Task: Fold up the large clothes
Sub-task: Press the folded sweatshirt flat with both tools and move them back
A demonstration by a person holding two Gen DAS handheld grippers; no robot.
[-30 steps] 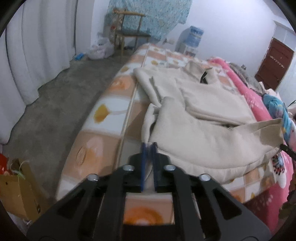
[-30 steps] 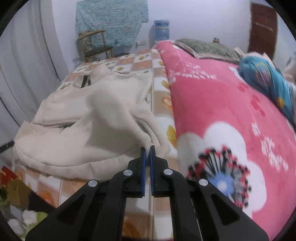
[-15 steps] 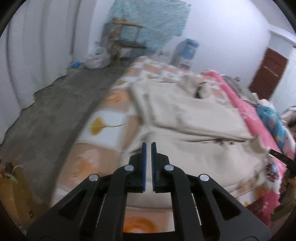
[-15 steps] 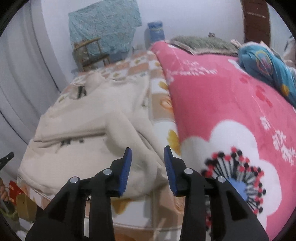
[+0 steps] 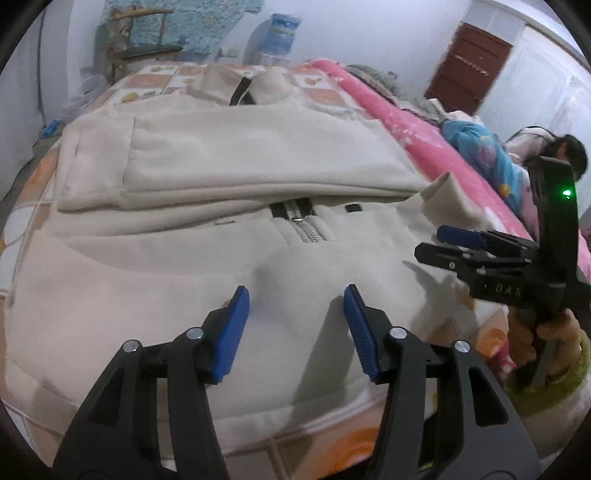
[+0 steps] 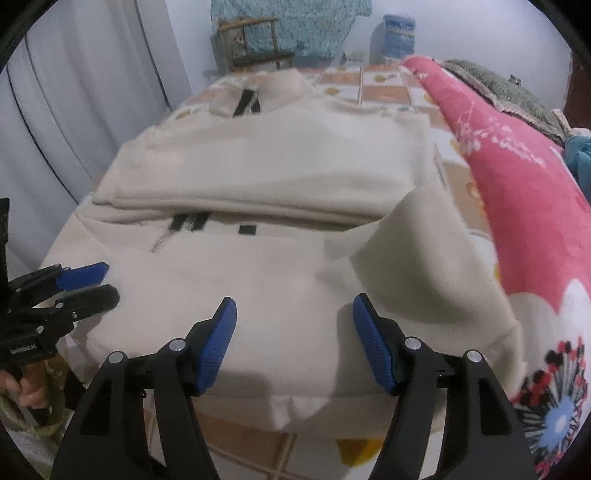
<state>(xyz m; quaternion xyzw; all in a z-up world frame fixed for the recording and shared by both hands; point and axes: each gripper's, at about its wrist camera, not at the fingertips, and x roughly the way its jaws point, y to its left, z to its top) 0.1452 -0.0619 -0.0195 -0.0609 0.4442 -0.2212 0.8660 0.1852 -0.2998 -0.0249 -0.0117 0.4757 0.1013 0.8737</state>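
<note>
A cream zip-up jacket (image 5: 236, 177) lies spread on the bed, both sleeves folded across its chest, collar at the far end, zipper showing at the middle. My left gripper (image 5: 295, 295) hovers over the jacket's lower hem area, its jaws opening with only flat cloth beneath them, nothing pinched. My right gripper (image 6: 293, 304) hangs over the same jacket (image 6: 280, 177) near the hem, its jaws also opening, nothing held. Each gripper shows in the other's view: the right gripper (image 5: 439, 243) at the right, the left gripper (image 6: 99, 280) at the left. One sleeve cuff (image 6: 436, 236) sticks up at the right.
The bed sheet (image 6: 373, 88) has orange and white squares. A pink flowered blanket (image 6: 517, 173) lies along the right side. A wooden chair (image 6: 251, 44) and a water bottle (image 6: 397, 33) stand by the far wall, white curtains (image 6: 92, 92) at the left. A person (image 5: 565, 155) lies at the far right.
Both grippers went from shut to open and moved in over the jacket's lower part, dropping closer to the cloth. The left gripper swung right from the bed's edge.
</note>
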